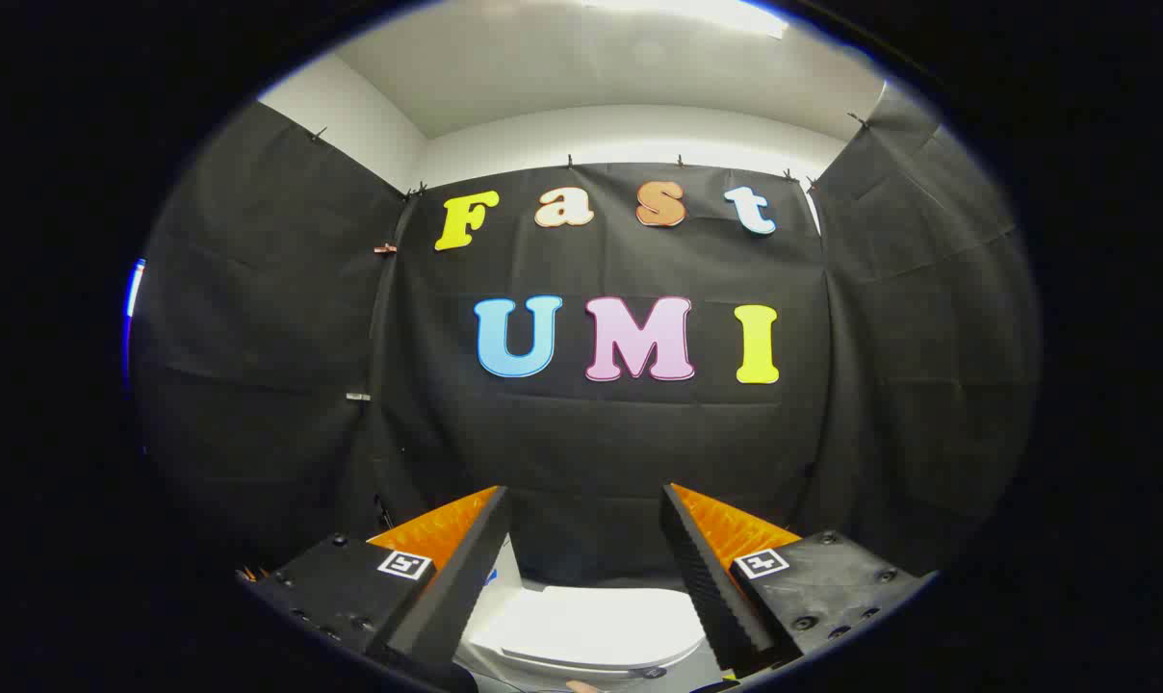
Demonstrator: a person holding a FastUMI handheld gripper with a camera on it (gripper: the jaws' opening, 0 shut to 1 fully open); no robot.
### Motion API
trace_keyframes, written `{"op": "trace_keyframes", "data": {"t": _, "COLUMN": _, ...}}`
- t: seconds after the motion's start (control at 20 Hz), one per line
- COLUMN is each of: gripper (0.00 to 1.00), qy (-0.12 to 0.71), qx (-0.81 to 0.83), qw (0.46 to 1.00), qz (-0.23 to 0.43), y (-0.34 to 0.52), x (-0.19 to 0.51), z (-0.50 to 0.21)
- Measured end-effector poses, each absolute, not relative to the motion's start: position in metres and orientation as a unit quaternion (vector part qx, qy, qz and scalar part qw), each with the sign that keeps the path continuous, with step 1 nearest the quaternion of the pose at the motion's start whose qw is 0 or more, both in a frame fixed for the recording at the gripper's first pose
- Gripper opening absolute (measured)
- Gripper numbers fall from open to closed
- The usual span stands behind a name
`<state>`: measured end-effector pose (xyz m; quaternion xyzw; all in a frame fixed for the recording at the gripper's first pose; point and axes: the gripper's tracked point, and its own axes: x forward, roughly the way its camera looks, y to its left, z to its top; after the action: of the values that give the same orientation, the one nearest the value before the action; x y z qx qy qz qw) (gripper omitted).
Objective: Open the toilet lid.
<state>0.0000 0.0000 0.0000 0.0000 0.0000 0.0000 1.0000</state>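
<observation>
The hand-held gripper [581, 539] stands wide, its fingers parted with nothing between them. The toilet lid [591, 626] lies closed and flat, low at six o'clock between and below the fingers, in front of the black cloth wall [601, 443]. It looks like smooth, stiff, glossy plastic, probably light but slippery, so hooking under its front lip seems the best hold; that lip is hardly visible here.

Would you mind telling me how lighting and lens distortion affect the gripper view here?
Gripper view: a ceiling light blows out to white; fisheye curvature bends the wall edges; the toilet lid, down, is bright but sharp between the open gripper fingers; the dark cloth shows few details.
</observation>
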Motion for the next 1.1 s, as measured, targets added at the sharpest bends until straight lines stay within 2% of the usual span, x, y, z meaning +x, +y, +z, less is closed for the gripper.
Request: {"op": "trace_keyframes", "data": {"t": 1.1, "gripper": 0.98, "qy": 0.005, "qx": -0.004, "qw": 1.0, "qz": -0.003, "y": 0.0, "x": -0.01, "z": -0.002}}
